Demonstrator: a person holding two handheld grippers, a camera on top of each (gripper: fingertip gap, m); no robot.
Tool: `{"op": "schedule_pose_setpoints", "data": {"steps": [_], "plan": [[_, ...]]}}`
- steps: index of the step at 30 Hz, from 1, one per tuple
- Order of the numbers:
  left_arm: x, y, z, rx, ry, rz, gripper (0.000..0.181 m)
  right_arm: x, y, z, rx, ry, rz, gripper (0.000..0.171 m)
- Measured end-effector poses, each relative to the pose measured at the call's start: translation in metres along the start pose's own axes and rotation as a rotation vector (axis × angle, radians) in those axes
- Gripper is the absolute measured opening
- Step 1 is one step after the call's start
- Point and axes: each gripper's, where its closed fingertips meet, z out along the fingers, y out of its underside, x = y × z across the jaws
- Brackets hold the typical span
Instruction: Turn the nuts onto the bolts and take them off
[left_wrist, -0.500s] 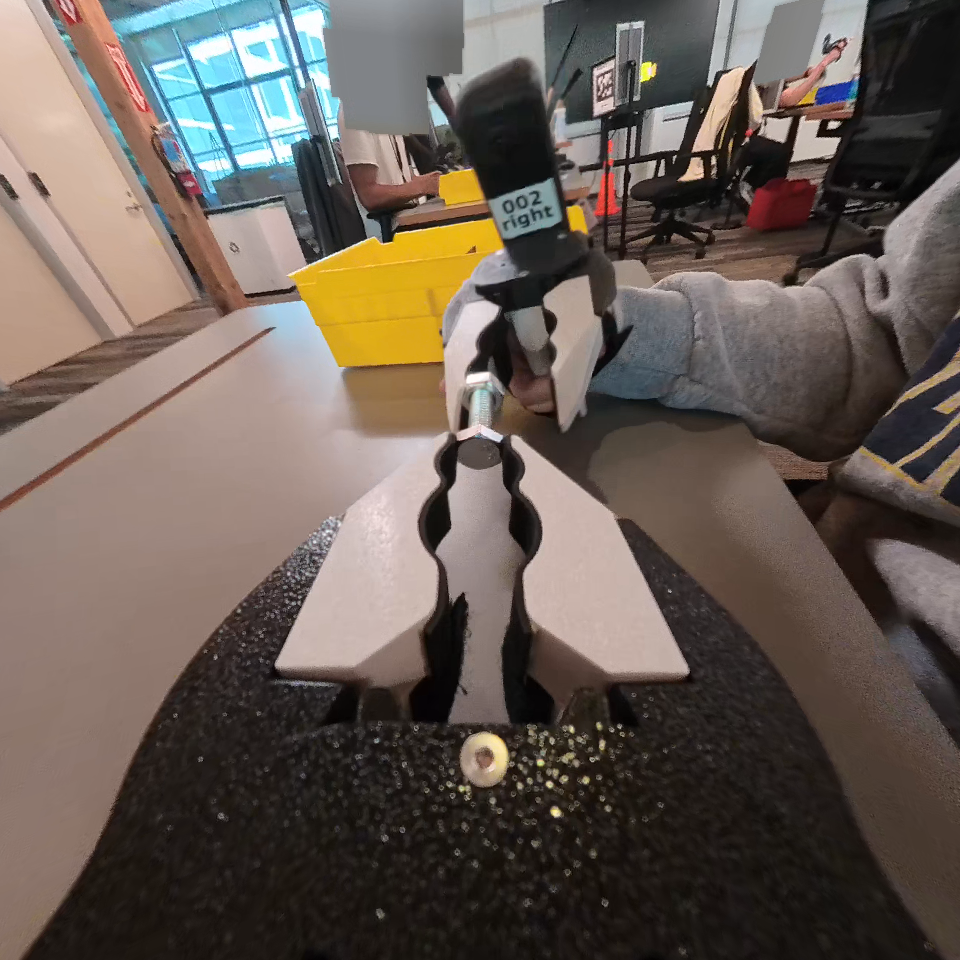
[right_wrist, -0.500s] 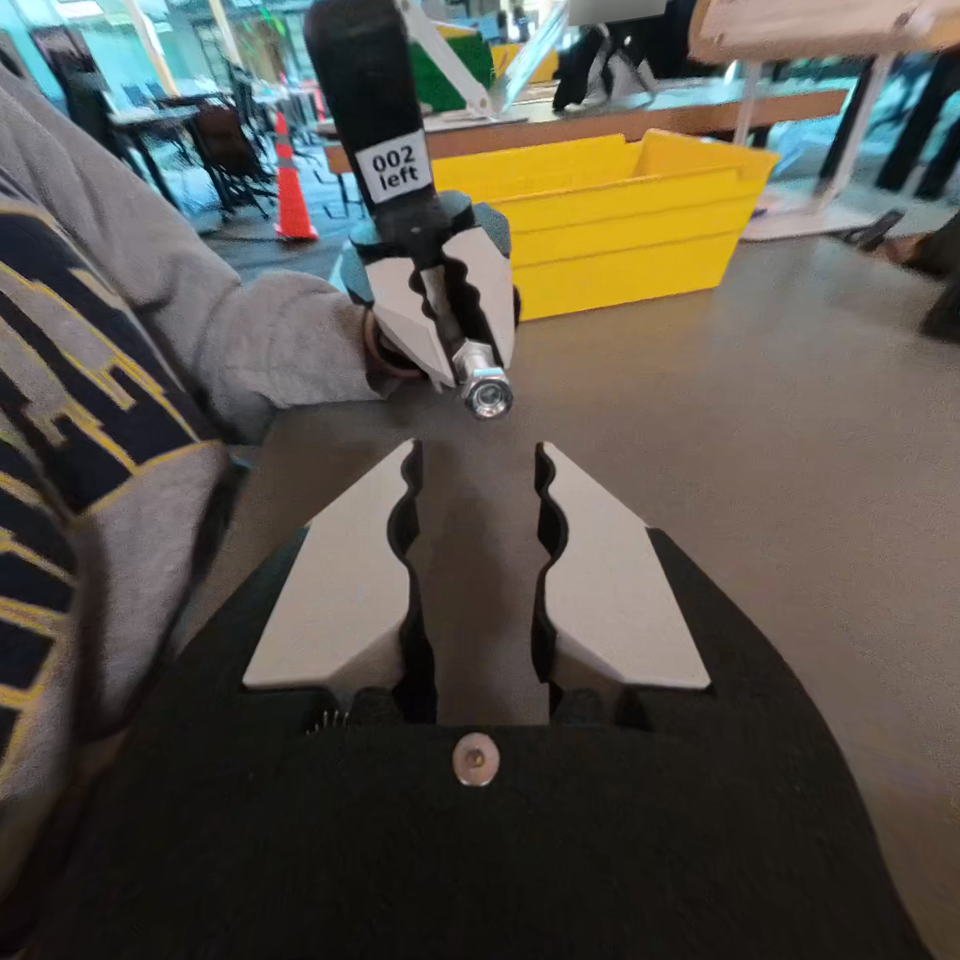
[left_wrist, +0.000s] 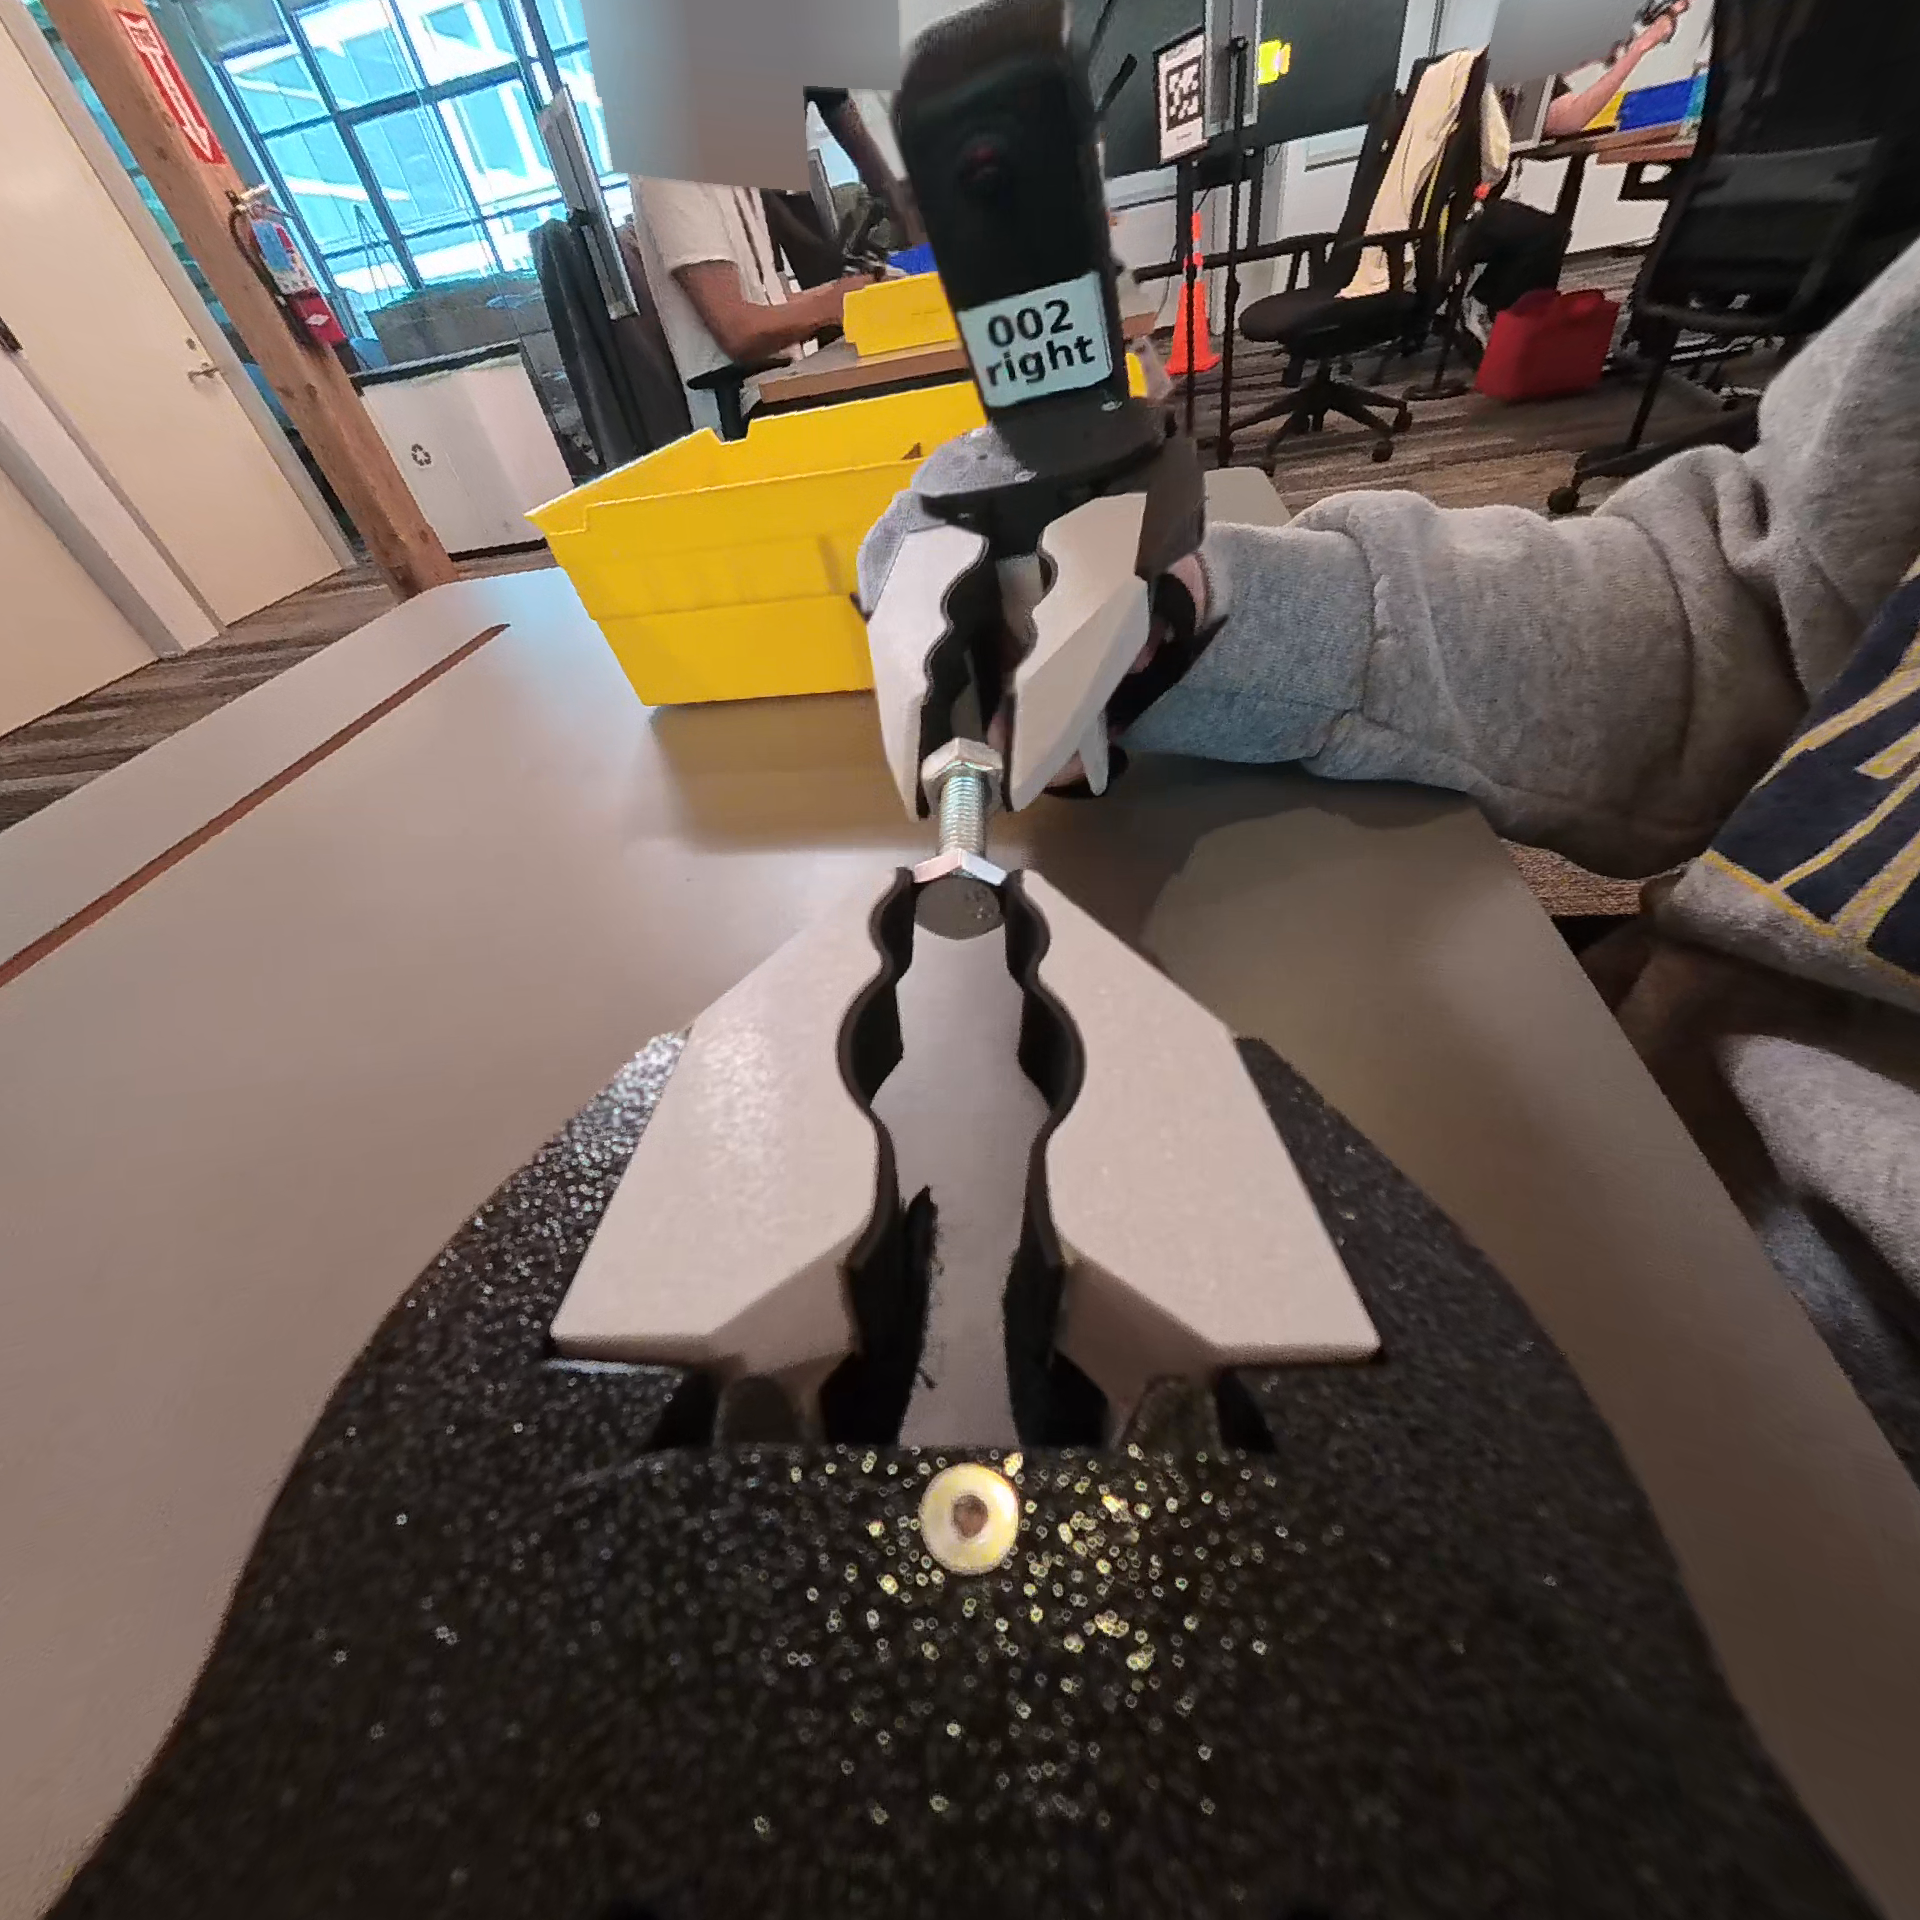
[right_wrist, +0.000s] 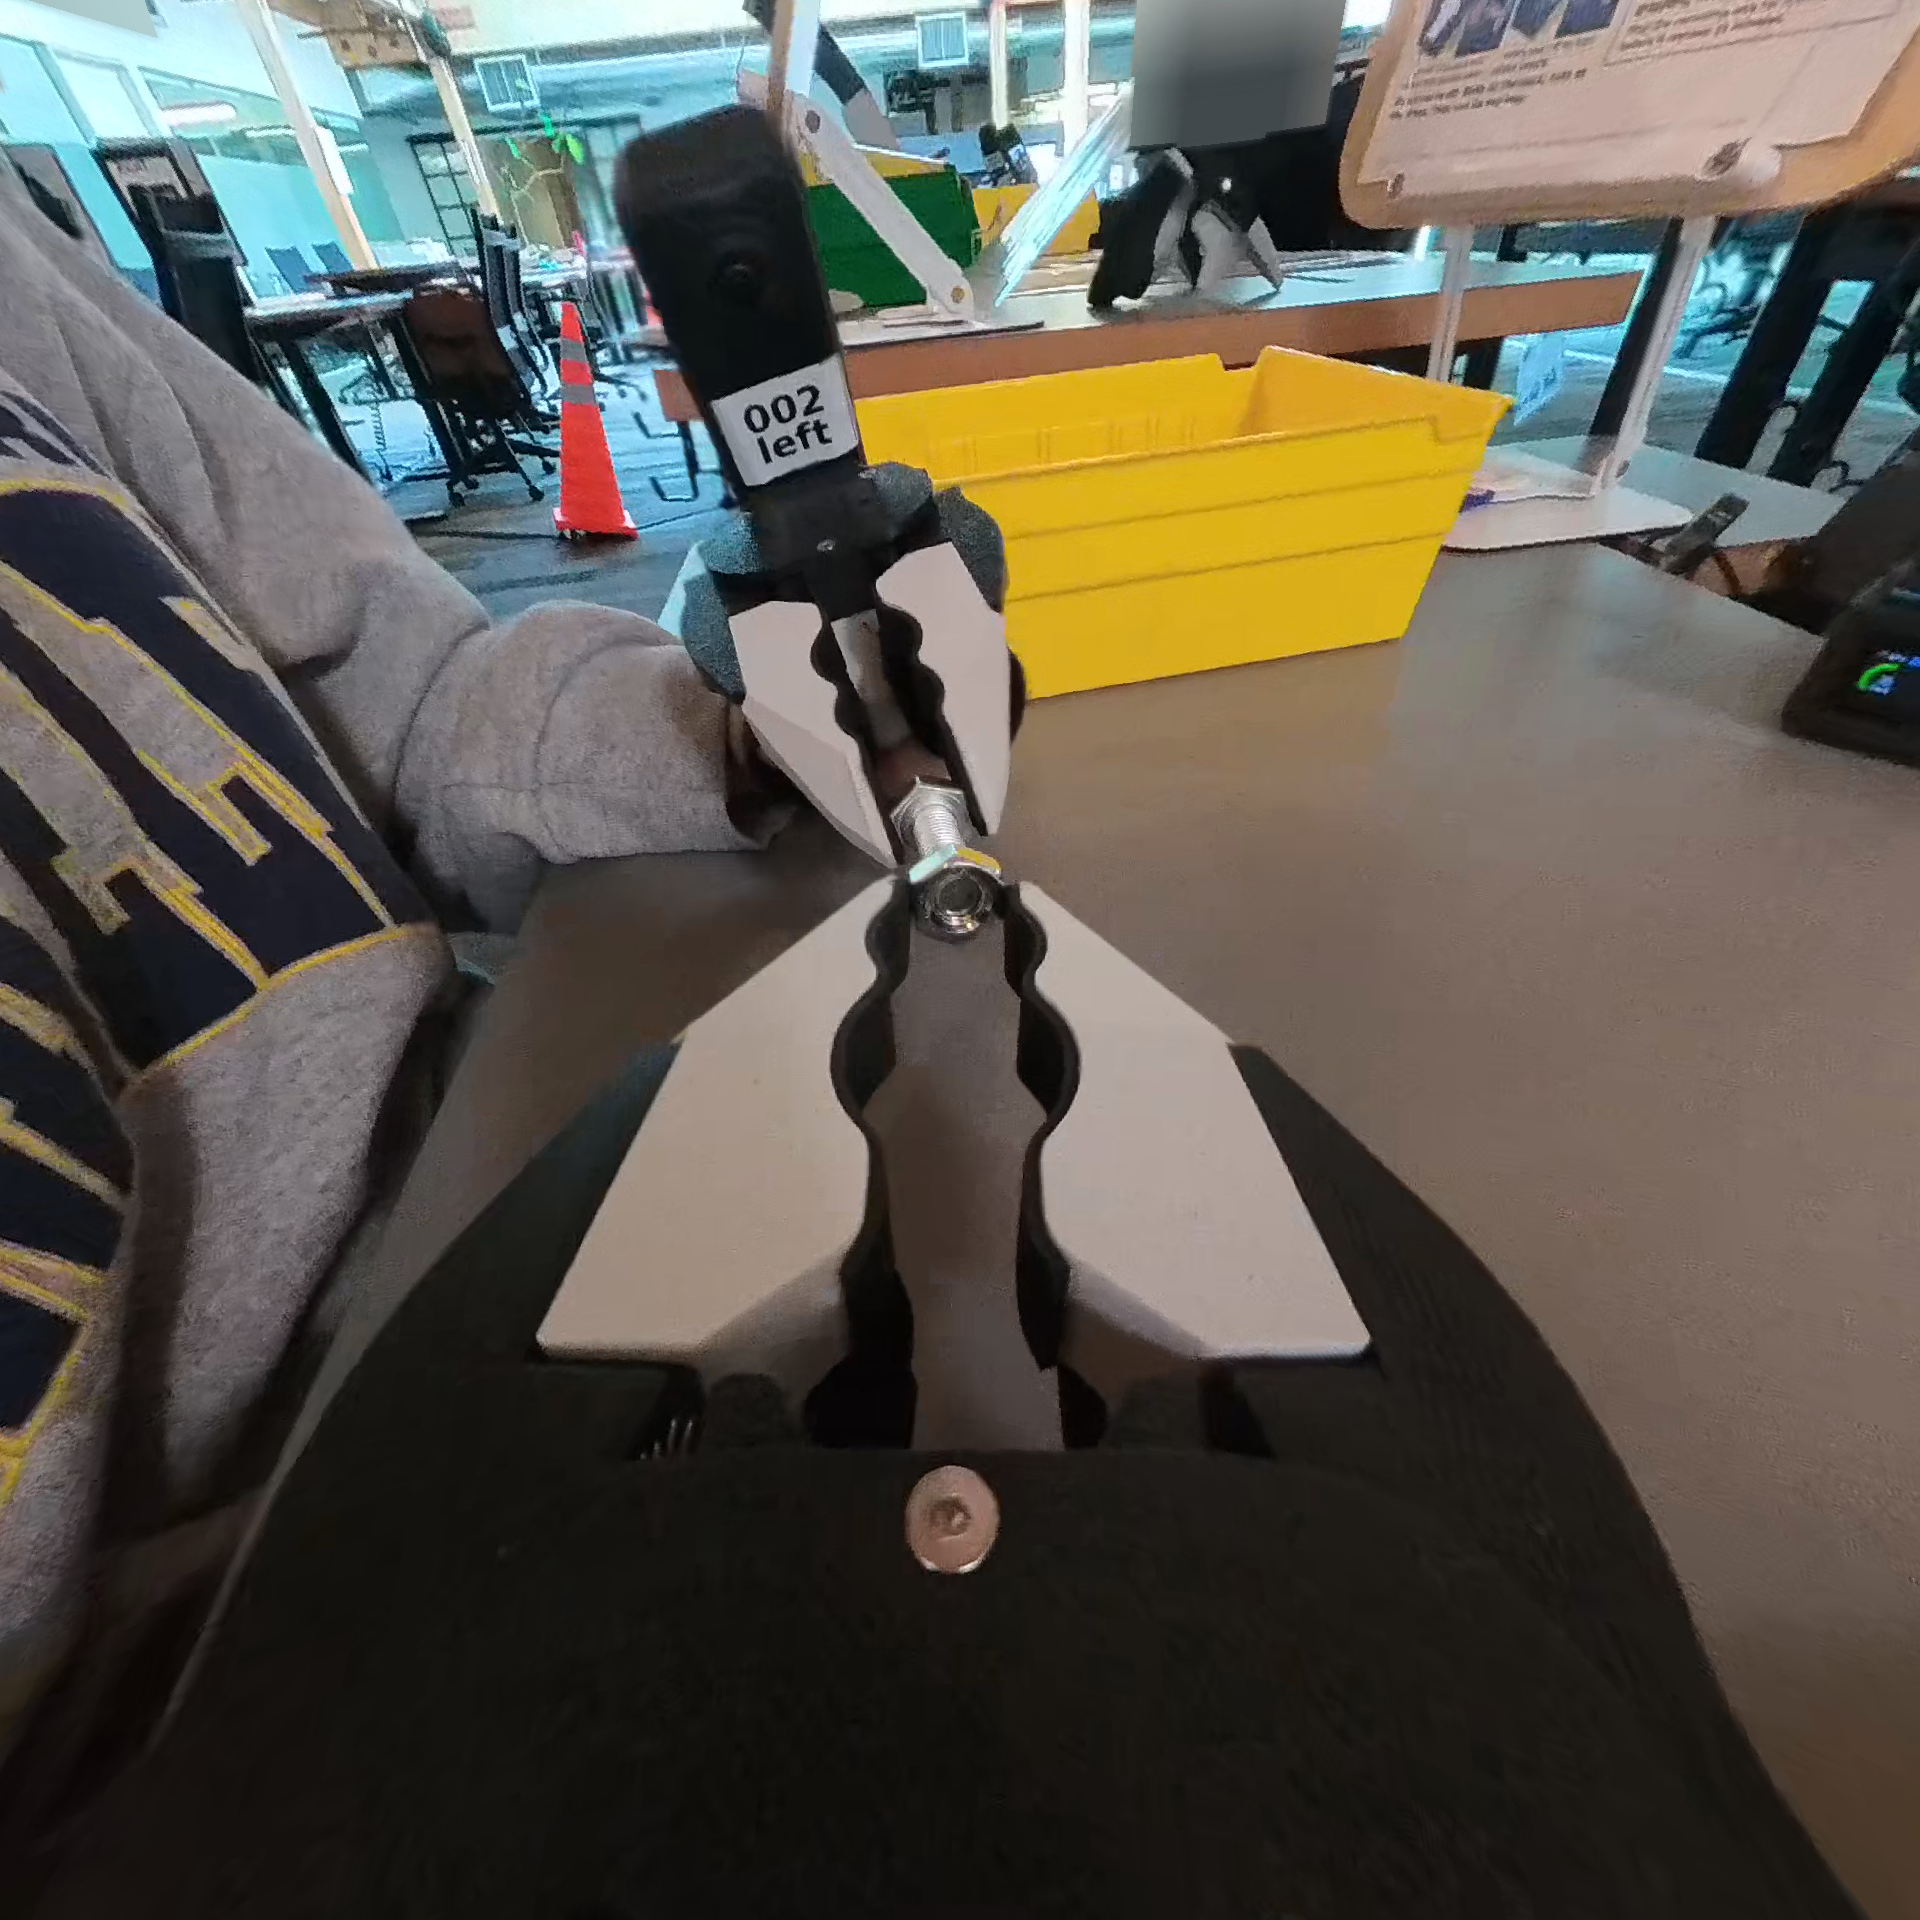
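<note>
Left wrist view: left gripper (left_wrist: 958, 902) is clamped on the bolt head (left_wrist: 958, 909) right at its fingertips. The threaded shaft of the bolt (left_wrist: 961, 821) runs away from the camera toward the right gripper (left_wrist: 964, 774), which is closed on the nut (left_wrist: 962, 770) at the far end of the shaft. The two grippers face each other tip to tip, with the bolt bridging them just above the table (left_wrist: 364, 935). The table is grey-brown and matte. A yellow bin (left_wrist: 727, 582) sits at its far edge, left of the right gripper. A grey sleeve (left_wrist: 1507, 665) comes in from the right. Far back are office chairs, an orange cone (left_wrist: 1193, 322) and a window wall on the left.

Right wrist view: right gripper (right_wrist: 956, 906) is shut on the nut (right_wrist: 958, 902), seen end-on at its tips. Just beyond it, the left gripper (right_wrist: 930, 821) pinches the bolt's (right_wrist: 928, 826) far end. Yellow bin (right_wrist: 1226, 520) far right of centre, cone (right_wrist: 587, 436) far left, small lit device (right_wrist: 1865, 675) at the right edge.
</note>
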Motion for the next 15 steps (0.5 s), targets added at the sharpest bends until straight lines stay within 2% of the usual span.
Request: {"op": "schedule_pose_setpoints", "data": {"steps": [3, 9, 15], "plan": [[0.004, -0.005, -0.001, 0.029, 0.053, -0.055, 0.015, -0.006, -0.003, -0.001, -0.008, 0.026, -0.151, 0.016], [0.012, -0.023, -0.011, 0.150, 0.232, -0.300, 0.015, -0.019, -0.020, 0.002, -0.111, 0.155, -0.615, 0.016], [0.005, -0.041, -0.022, 0.314, 0.407, -0.634, 0.015, -0.019, -0.037, 0.008, -0.304, 0.319, -1.216, 0.016]]}}
